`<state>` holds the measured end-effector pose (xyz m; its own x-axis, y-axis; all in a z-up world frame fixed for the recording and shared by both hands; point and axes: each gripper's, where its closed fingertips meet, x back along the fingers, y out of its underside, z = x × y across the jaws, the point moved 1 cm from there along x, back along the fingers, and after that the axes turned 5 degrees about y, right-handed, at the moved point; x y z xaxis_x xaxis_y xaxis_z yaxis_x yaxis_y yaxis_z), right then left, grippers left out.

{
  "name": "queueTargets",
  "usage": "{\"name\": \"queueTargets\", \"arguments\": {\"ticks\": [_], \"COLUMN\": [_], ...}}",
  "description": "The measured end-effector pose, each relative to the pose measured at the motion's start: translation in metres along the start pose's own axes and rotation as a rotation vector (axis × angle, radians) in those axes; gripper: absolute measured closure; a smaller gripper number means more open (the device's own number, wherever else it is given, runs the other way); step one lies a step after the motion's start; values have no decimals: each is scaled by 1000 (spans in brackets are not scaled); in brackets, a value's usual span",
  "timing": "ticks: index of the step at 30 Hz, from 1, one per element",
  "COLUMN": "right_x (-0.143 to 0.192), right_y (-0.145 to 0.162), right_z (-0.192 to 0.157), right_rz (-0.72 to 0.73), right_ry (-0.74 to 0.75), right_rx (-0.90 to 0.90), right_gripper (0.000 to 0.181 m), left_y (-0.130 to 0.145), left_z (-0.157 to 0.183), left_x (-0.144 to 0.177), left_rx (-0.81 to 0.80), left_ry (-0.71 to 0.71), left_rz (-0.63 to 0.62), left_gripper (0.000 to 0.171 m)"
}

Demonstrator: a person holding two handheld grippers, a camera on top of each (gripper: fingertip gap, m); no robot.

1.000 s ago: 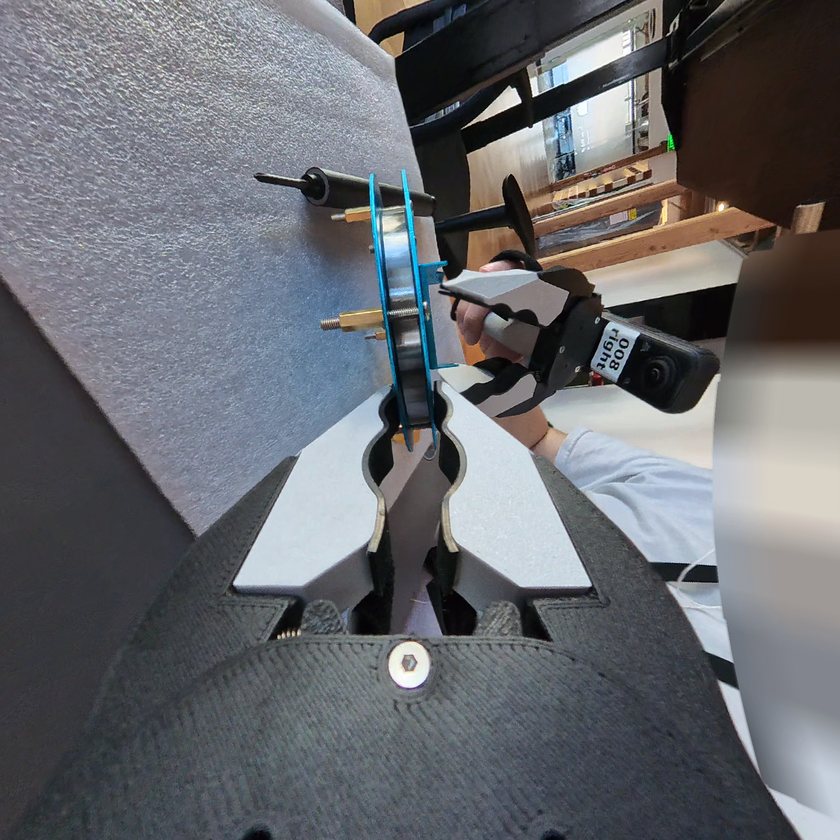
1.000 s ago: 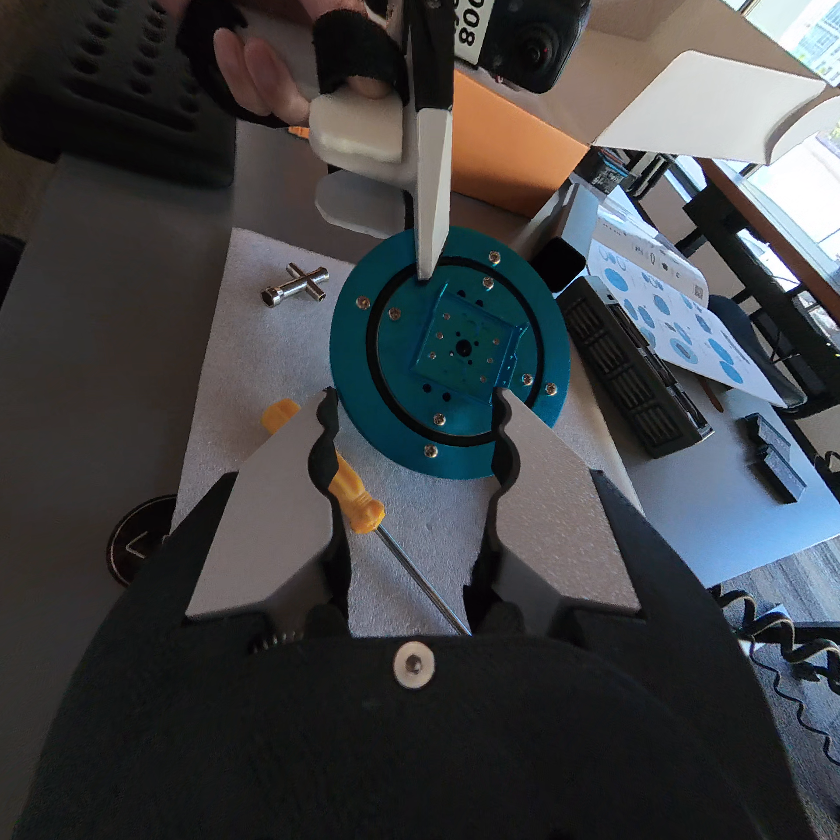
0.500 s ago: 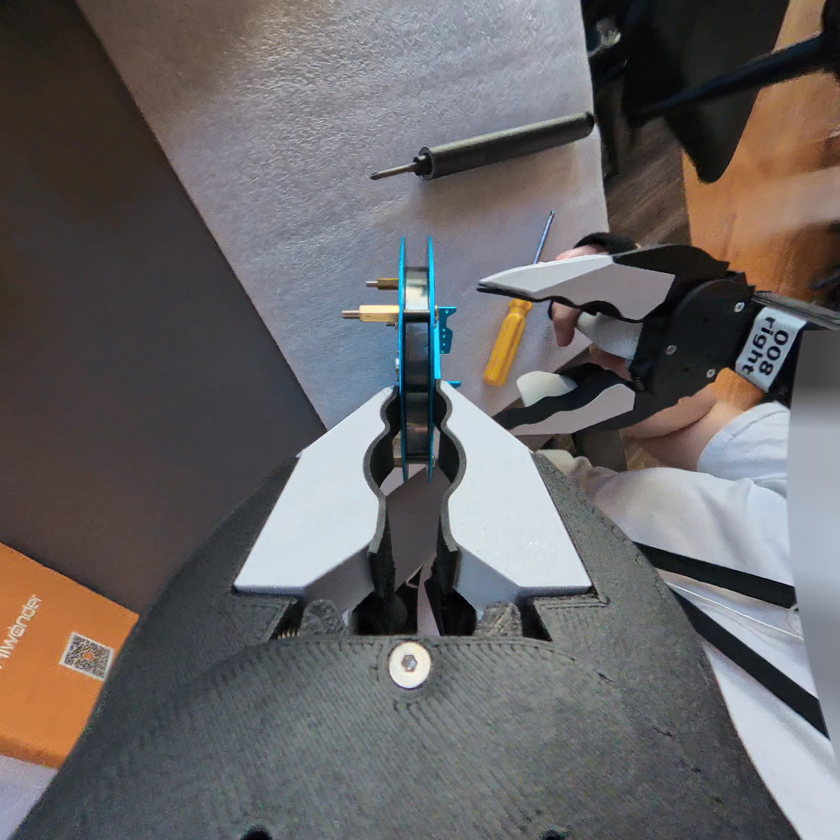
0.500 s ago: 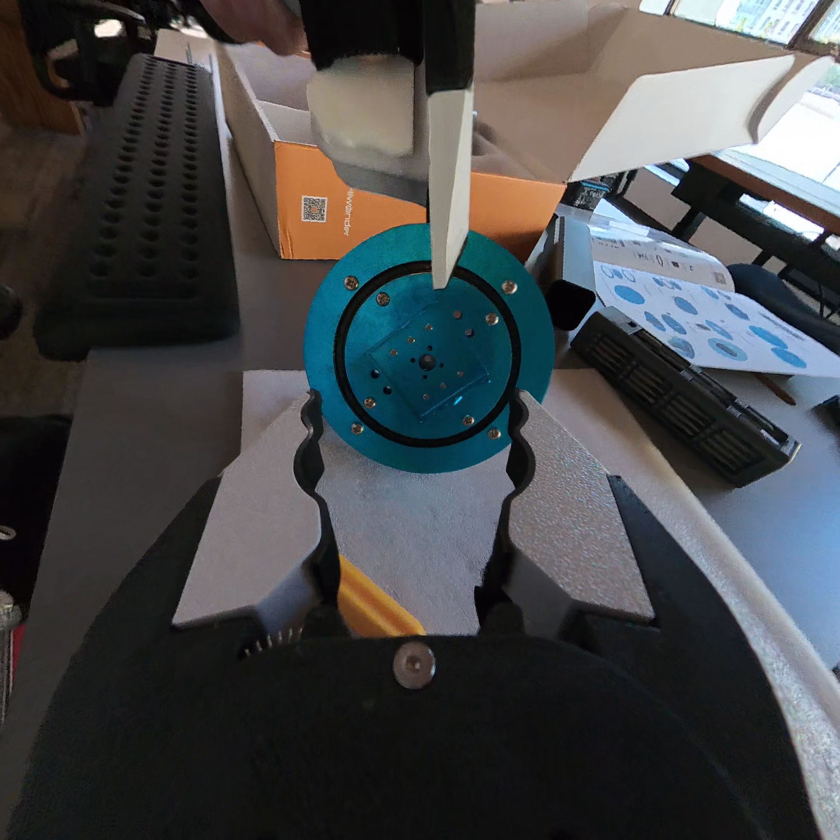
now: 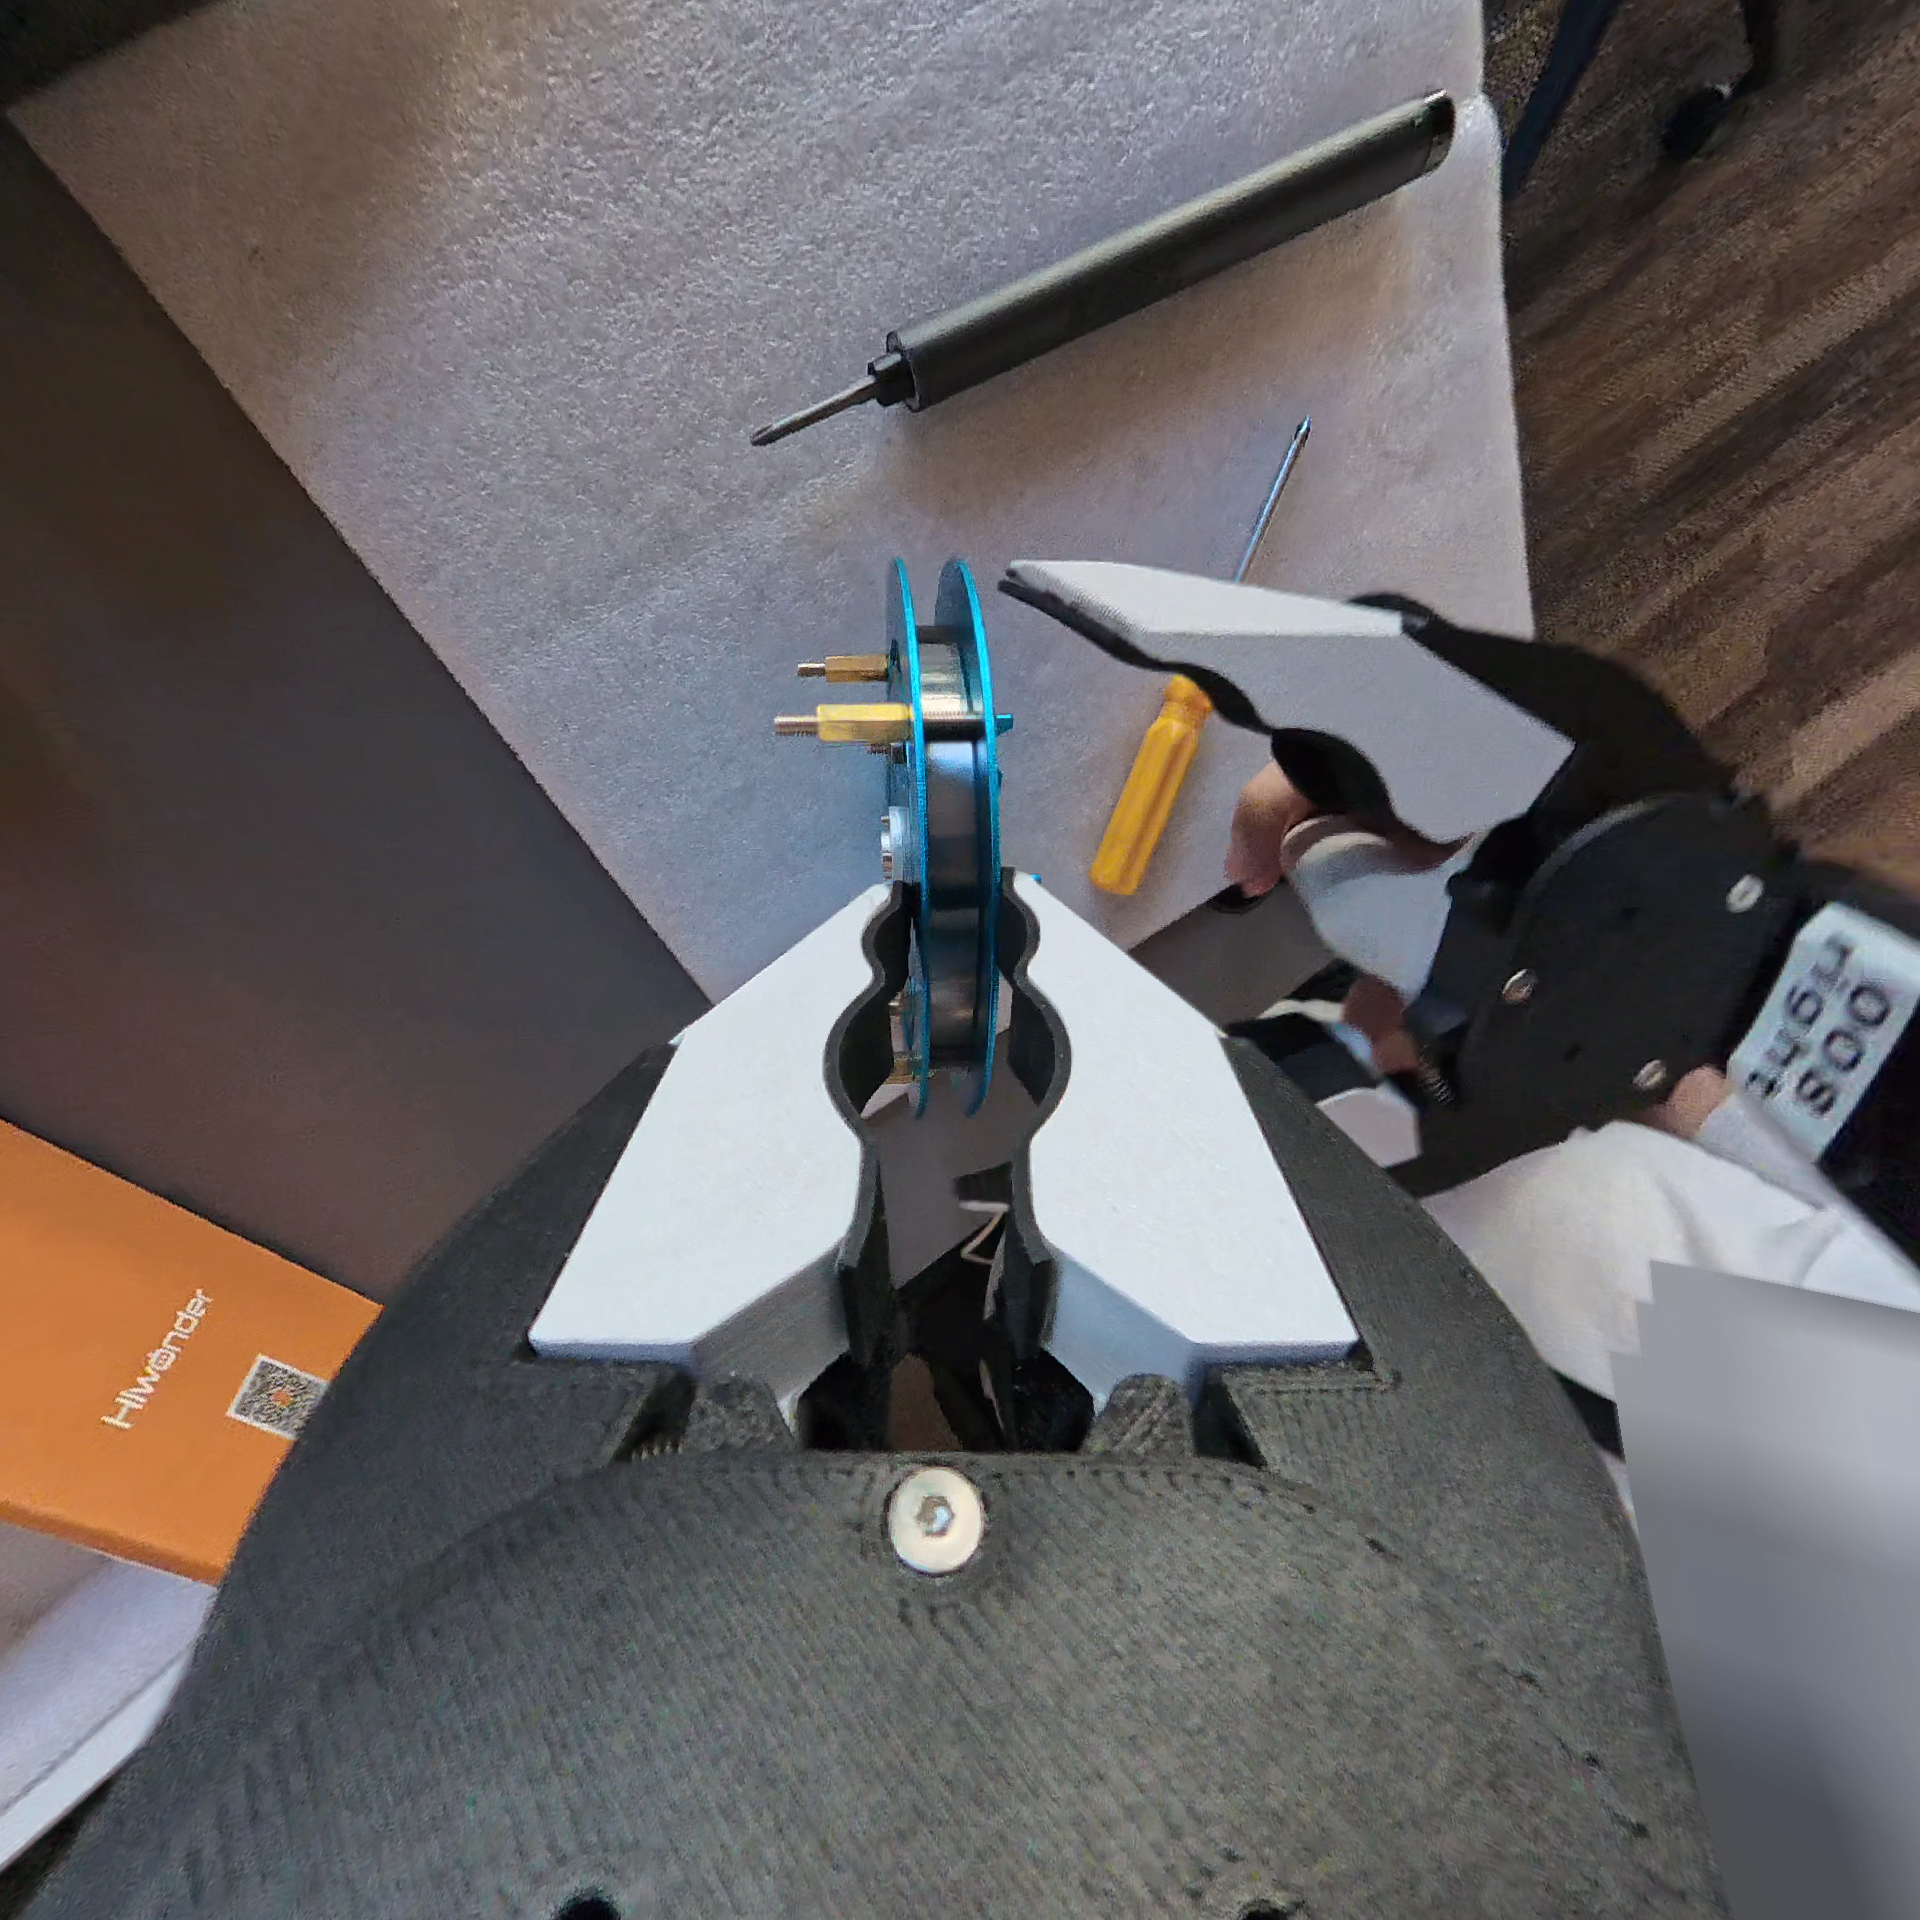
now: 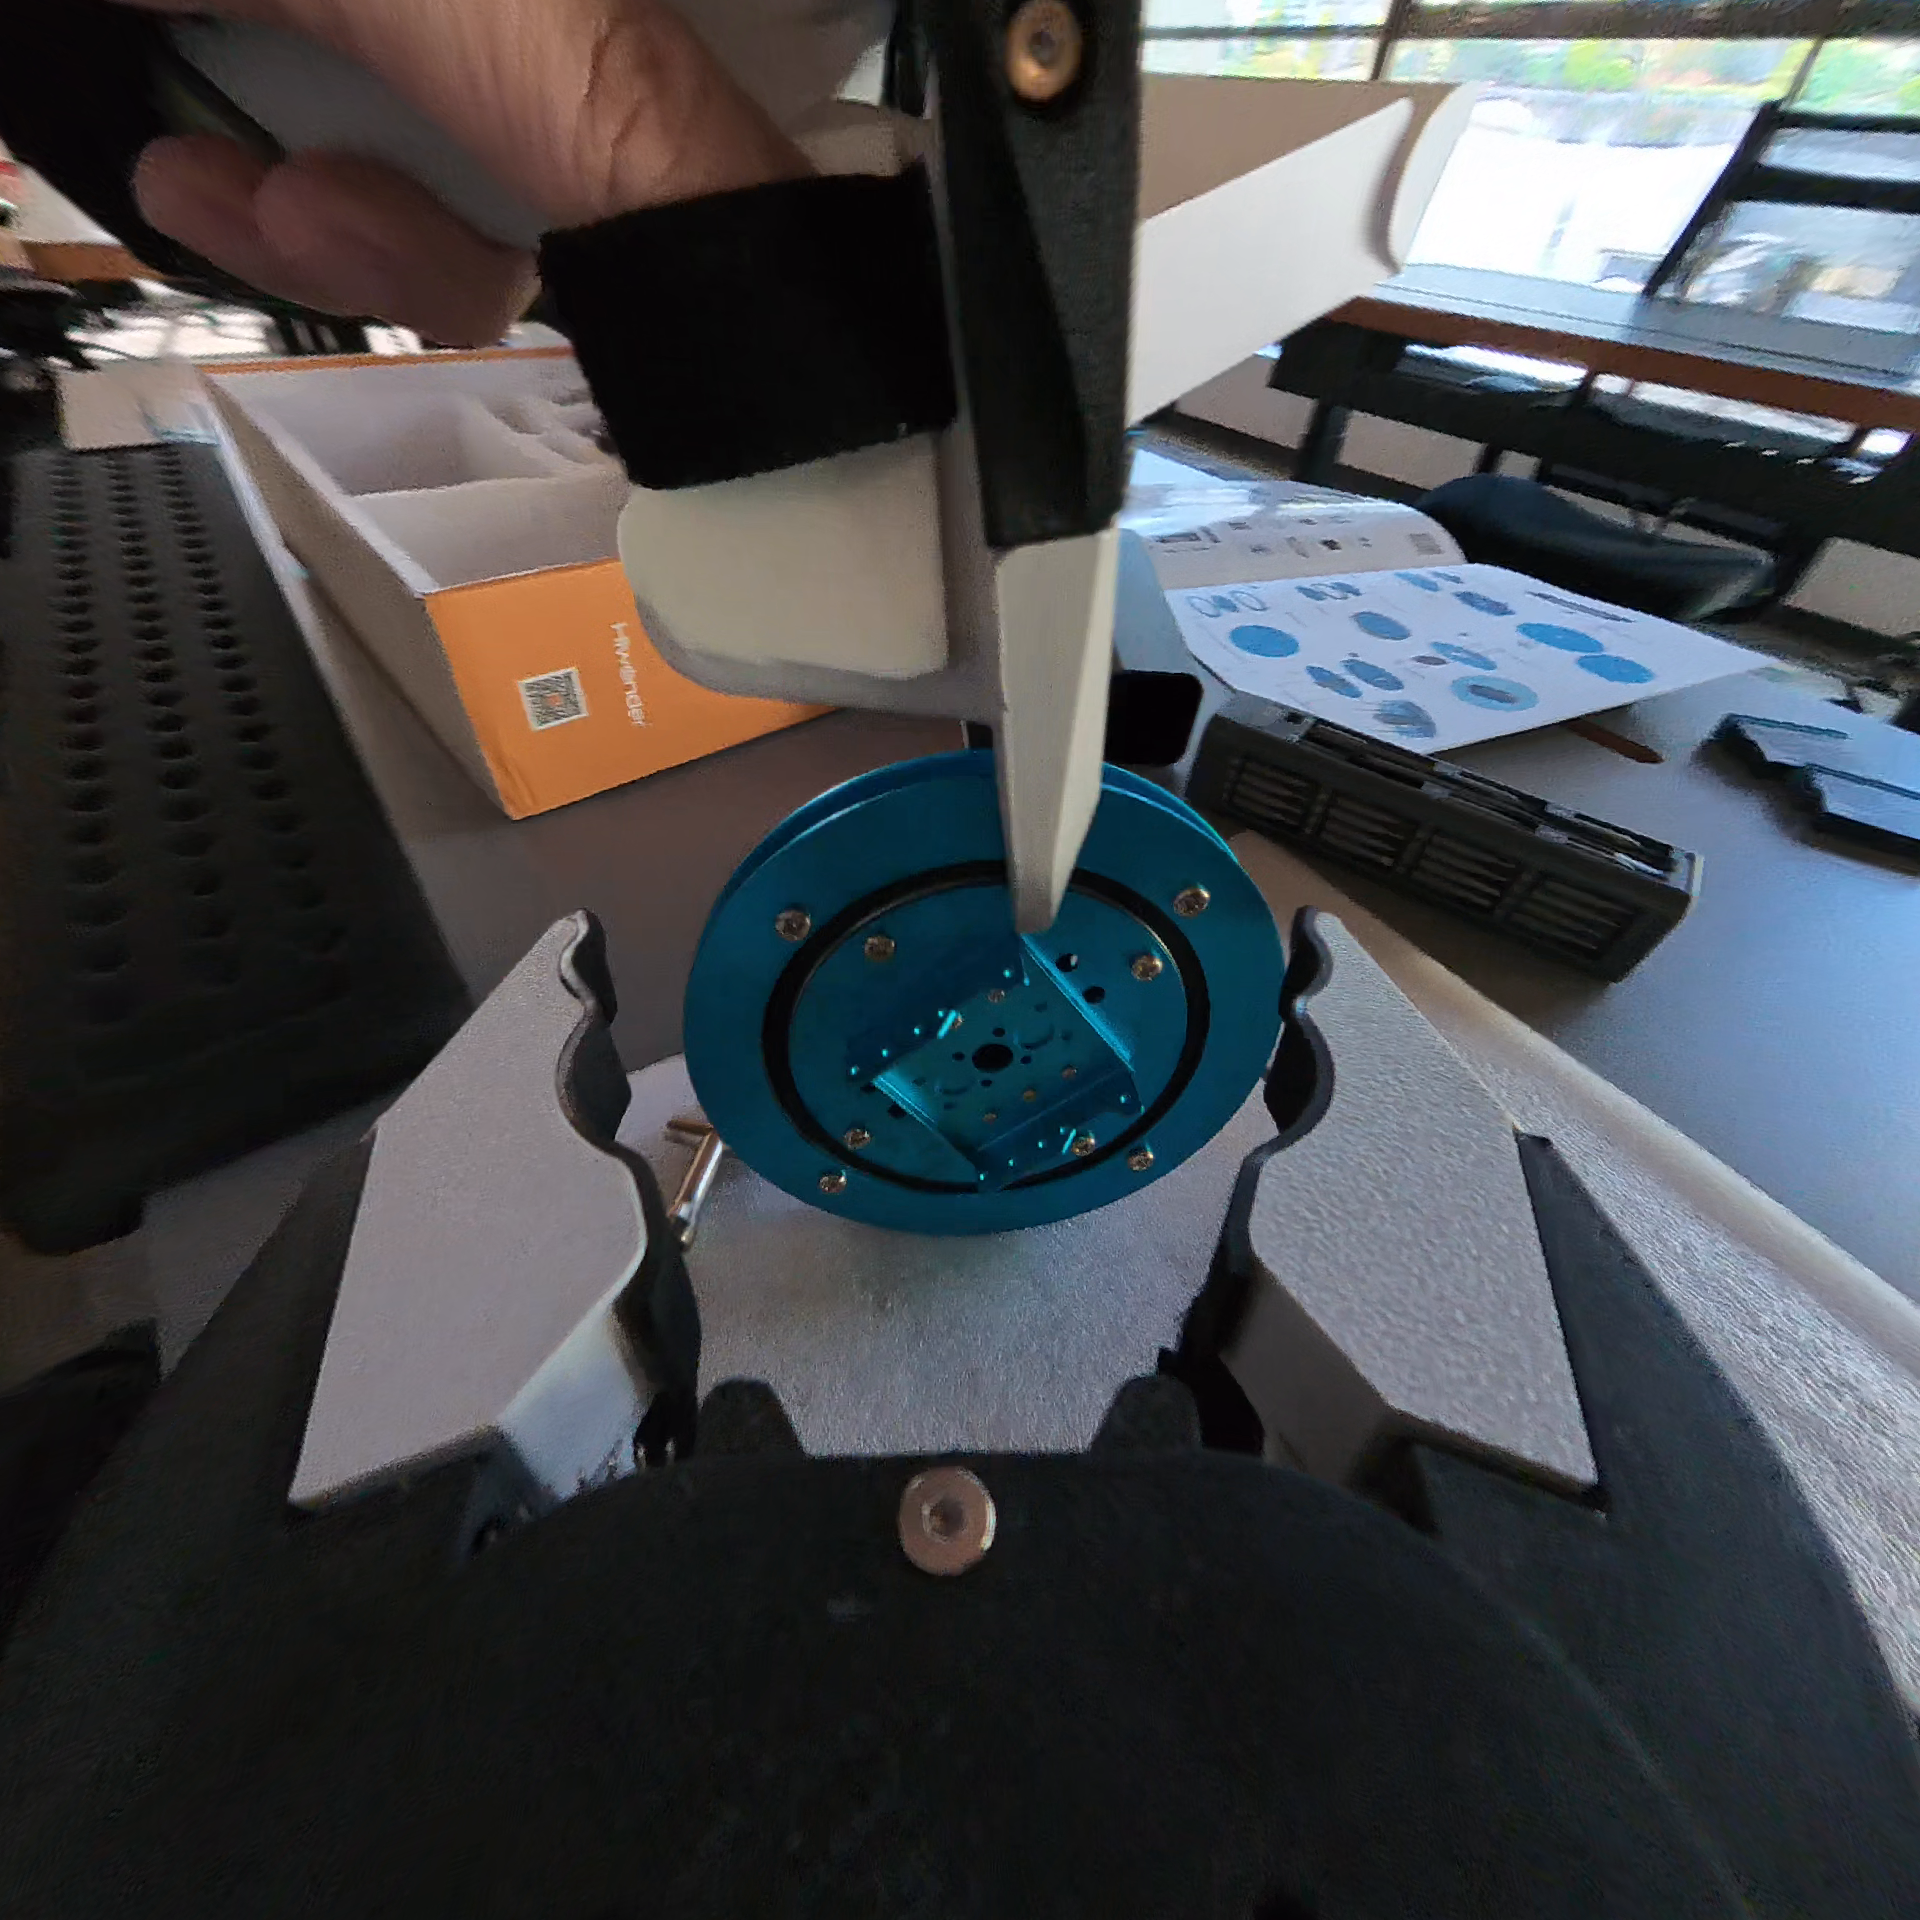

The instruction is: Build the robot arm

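My left gripper is shut on a blue round disc assembly and holds it upright, on edge, over the white foam mat. Brass standoffs stick out of its left face. In the right wrist view the disc faces me with a blue square bracket at its centre, and the left gripper's finger comes down onto it from above. My right gripper is open and empty, its jaws standing on either side of the disc without touching it. Its fingers show right of the disc.
A black screwdriver and a yellow-handled screwdriver lie on the mat, and a small metal wrench lies behind the disc. An open orange box, a black bit case, a printed sheet and a black perforated block surround the mat. My left and right fingertips are right by each other.
The left gripper has tilted and brought the disc lower and closer to the right gripper. The right gripper has closed in, so its open jaws now flank the disc.
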<state>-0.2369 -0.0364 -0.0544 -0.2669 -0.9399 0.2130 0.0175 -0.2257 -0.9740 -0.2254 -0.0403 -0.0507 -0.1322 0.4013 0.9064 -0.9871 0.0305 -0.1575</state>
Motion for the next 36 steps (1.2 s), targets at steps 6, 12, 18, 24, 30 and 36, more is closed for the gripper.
{"name": "queueTargets", "arguments": {"ticks": [6,12,18,24,30,36], "right_x": [6,15,14,8,6,3], "right_y": [2,5,5,3,3,3], "right_z": [9,13,13,13,15,16], "right_rz": [-51,-64,-68,-103,-124,-140], "right_ry": [33,-105,-251,-374,-445,-505], "right_rx": [-13,-11,24,37,39,28], "right_gripper": [76,76,75,75,75,75], "left_y": [-1,3,17,40,29,30], "left_z": [15,33,24,17,11,14], "left_x": [-5,9,45,13,13,13], "left_rx": [23,-79,-526,-845,-1026,-1245], "left_ry": [67,363,397,194,40,-83], "left_rz": [30,136,539,541,647,685], "left_gripper": [150,146,143,136,148,162]}}
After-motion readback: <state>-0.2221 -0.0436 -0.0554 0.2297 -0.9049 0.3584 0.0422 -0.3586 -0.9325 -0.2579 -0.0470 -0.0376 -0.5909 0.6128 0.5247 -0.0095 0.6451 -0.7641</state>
